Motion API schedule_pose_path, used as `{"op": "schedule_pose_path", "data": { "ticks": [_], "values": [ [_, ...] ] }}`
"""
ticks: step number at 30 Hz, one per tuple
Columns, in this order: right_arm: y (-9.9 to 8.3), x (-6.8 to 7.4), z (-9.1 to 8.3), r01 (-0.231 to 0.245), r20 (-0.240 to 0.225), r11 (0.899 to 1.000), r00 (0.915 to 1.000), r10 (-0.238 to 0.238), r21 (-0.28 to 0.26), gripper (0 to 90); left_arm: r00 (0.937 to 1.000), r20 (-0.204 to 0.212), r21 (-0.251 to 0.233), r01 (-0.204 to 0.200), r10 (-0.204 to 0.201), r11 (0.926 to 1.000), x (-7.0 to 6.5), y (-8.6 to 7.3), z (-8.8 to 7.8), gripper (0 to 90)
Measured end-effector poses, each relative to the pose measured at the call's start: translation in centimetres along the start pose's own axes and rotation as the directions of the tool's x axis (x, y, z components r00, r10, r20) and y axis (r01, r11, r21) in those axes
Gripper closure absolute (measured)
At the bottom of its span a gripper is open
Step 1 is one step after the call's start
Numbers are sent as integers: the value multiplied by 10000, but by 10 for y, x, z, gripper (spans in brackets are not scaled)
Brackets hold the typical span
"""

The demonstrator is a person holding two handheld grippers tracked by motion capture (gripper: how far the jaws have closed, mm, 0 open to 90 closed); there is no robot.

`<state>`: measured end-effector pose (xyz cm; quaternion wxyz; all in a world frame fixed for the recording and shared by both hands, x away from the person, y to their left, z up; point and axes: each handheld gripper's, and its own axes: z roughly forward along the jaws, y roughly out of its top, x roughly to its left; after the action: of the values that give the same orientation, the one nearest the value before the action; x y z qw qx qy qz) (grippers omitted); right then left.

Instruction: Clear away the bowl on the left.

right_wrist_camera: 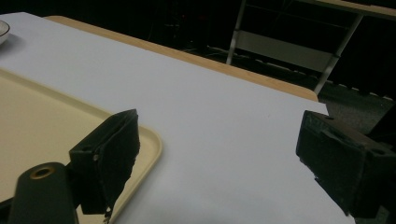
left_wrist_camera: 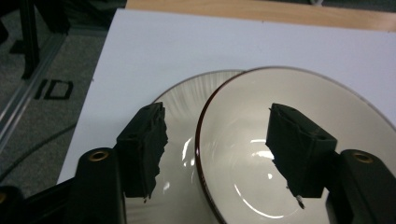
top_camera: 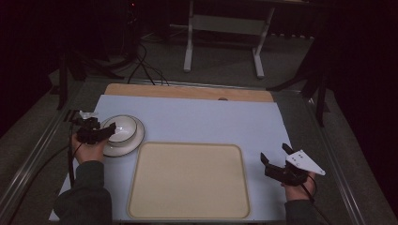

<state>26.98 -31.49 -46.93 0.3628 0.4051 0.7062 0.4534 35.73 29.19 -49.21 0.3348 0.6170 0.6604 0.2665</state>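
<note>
Your left gripper [top_camera: 105,132] sits at the left side of the white mat [top_camera: 202,117], right at the bowl [top_camera: 123,129]. The bowl stands upright, mouth facing up, on a plate [top_camera: 126,149] of ribbed white ware; being round, it has no long axis to speak of. In the left gripper view the bowl [left_wrist_camera: 299,154] shows a dark brown rim and a glossy cream inside, and the plate [left_wrist_camera: 187,116] peeks out from under it on the near-left side. Your jaws straddle that rim: one jaw hangs over the plate outside the bowl, the other over the bowl's inside. They stand apart, with gaps on both sides of the rim, and neither pad presses on it.

Just beside the plate, toward the middle of the mat, lies a large cream tray [top_camera: 187,180] with rounded corners, its long side running across the table. Nothing stands between the bowl and the tray.

Your right gripper [top_camera: 277,161] rests at the mat's right edge, well apart from the bowl, just past the tray's right rim. In the right gripper view its jaws are wide apart with nothing between them, above bare mat [right_wrist_camera: 224,116], with the tray's corner [right_wrist_camera: 140,140] under the near jaw. A wooden table edge [top_camera: 187,91] runs along the far side of the mat.
</note>
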Motion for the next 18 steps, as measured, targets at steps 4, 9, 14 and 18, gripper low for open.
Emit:
{"op": "schedule_pose_path", "data": {
  "ticks": [4, 9, 14, 18],
  "values": [
    [0, 0, 0, 5, 11, 10000, 10000, -5, -2, 131, 9997, 109, 283, 220, -224, 9994, 2, -3, 3, 433],
    [0, 0, 0, -4, -8, 10000, 10000, 4, -12, 131, 9990, 233, 600, 367, -382, 9975, 4, -7, 7, 505],
    [0, 0, -1, -25, -19, 10000, 10000, 25, -24, 131, 9968, 396, 926, 661, -700, 9935, 6, -9, 11, 554],
    [0, 0, -1, -32, -26, 10000, 10000, 32, -36, 131, 9953, 530, 1119, 753, -816, 9909, 6, -9, 13, 567]
  ]
}}
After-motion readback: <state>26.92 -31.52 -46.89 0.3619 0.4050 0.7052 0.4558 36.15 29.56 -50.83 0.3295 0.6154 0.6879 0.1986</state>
